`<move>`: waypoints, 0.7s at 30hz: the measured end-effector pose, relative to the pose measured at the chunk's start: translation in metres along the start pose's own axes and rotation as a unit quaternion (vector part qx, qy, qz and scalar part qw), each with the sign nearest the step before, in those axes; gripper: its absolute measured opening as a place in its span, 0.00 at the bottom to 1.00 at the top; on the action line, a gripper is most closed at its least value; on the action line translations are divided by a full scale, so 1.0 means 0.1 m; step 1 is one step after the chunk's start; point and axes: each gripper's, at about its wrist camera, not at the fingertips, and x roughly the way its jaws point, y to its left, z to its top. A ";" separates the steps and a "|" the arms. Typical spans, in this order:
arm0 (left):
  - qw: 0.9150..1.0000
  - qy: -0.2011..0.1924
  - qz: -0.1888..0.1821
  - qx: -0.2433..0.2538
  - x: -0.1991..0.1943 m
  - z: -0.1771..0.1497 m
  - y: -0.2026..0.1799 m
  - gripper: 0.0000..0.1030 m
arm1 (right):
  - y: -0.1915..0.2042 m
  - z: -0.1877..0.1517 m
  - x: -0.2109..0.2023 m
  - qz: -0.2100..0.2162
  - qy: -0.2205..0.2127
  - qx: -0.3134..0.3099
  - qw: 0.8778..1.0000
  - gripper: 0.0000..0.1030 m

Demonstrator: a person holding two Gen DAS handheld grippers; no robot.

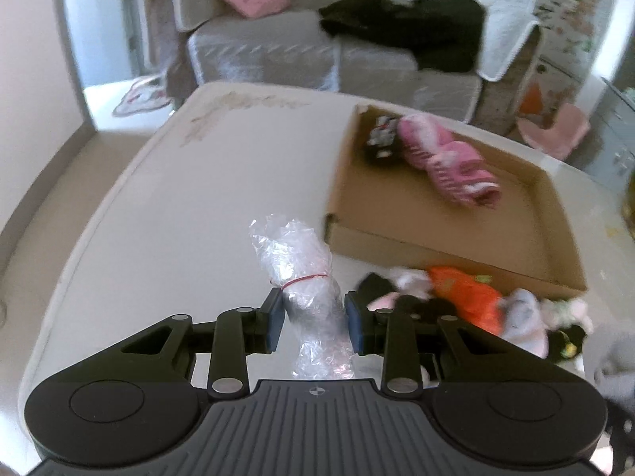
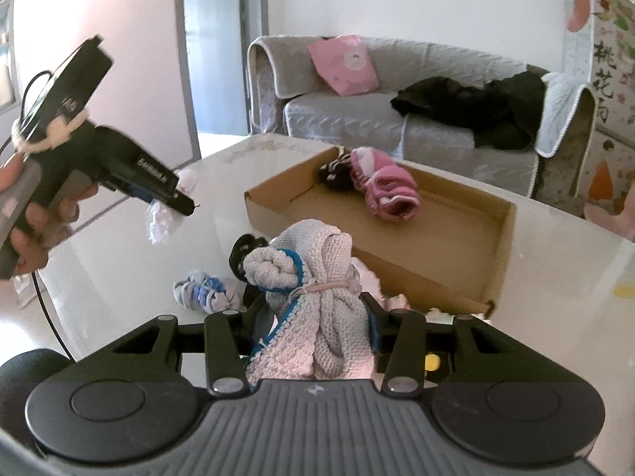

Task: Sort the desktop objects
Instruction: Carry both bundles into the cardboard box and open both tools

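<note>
My left gripper (image 1: 314, 323) is shut on a clear plastic bundle (image 1: 297, 261) tied with a red band, held above the white table (image 1: 198, 182). My right gripper (image 2: 313, 333) is shut on a rolled grey knit bundle with blue trim (image 2: 313, 273), bound by a pink band. A shallow cardboard box (image 1: 428, 206) (image 2: 456, 238) lies ahead on the table. It holds a pink knit bundle (image 1: 448, 158) (image 2: 385, 184) and a black-and-white one (image 1: 381, 139) (image 2: 337, 170). In the right wrist view the left gripper (image 2: 180, 206) shows at the left, held by a hand, with the plastic bundle (image 2: 160, 224) in it.
A heap of small bundles lies before the box: orange (image 1: 468, 293), black, white and pale ones. A blue-grey roll (image 2: 206, 291) and a black item (image 2: 246, 250) rest on the table. A grey sofa (image 2: 397, 119) with a pink bag and dark clothes stands behind.
</note>
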 end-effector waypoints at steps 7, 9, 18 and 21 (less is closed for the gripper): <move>0.997 -0.030 -0.046 0.053 -0.25 0.18 -0.53 0.39 | -0.32 0.26 -0.16 -0.016 -0.028 0.039 0.999 0.41; 0.995 -0.036 -0.062 0.067 -0.27 0.28 -0.71 0.39 | -0.45 0.39 -0.16 -0.022 -0.037 0.049 0.998 0.41; 0.981 -0.033 -0.170 0.088 -0.07 0.79 -1.32 0.39 | -1.04 0.77 0.06 -0.023 -0.064 0.086 0.994 0.41; 0.978 -0.036 -0.183 0.092 0.04 0.96 -1.44 0.39 | -1.22 0.83 0.16 -0.021 -0.064 0.101 0.993 0.41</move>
